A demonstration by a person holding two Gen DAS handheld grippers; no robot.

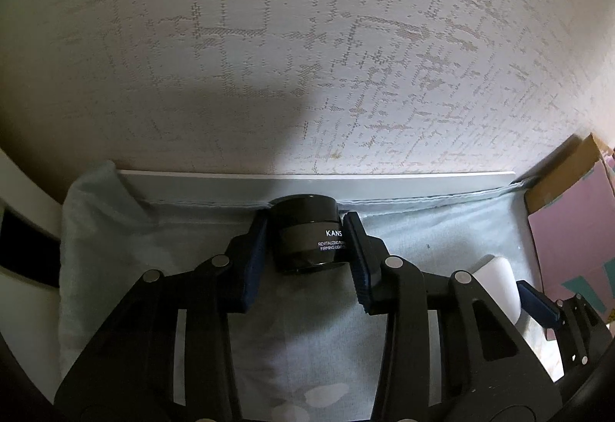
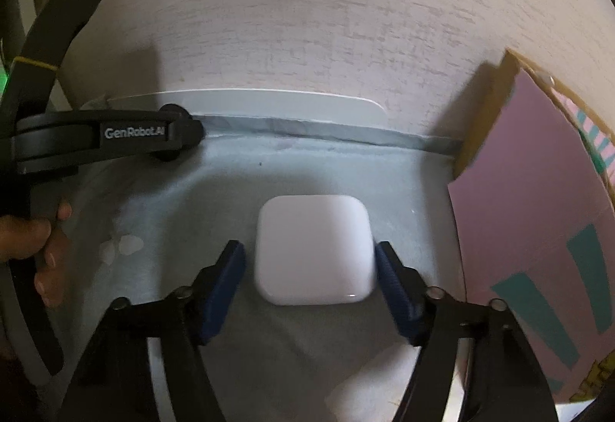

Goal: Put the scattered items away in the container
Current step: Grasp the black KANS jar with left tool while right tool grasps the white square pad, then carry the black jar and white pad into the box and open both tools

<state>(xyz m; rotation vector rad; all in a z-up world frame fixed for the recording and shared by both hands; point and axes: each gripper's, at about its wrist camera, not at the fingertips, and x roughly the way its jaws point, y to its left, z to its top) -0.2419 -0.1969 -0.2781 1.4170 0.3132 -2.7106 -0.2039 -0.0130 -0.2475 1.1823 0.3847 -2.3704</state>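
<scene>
The left gripper [image 1: 307, 249] is clamped on a dark jar [image 1: 307, 237], which stands upright, lid up, on the blue cloth [image 1: 423, 230] near the wall. The right gripper [image 2: 309, 268] is spread around a white case [image 2: 313, 249] lying flat, pads not touching it.

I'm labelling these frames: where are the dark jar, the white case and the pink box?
dark jar [image 1: 307, 237]: left wrist view, front wall beside its label.
white case [image 2: 314, 249]: right wrist view, middle of its top face.
pink box [image 2: 538, 199]: right wrist view, its pink side.
</scene>
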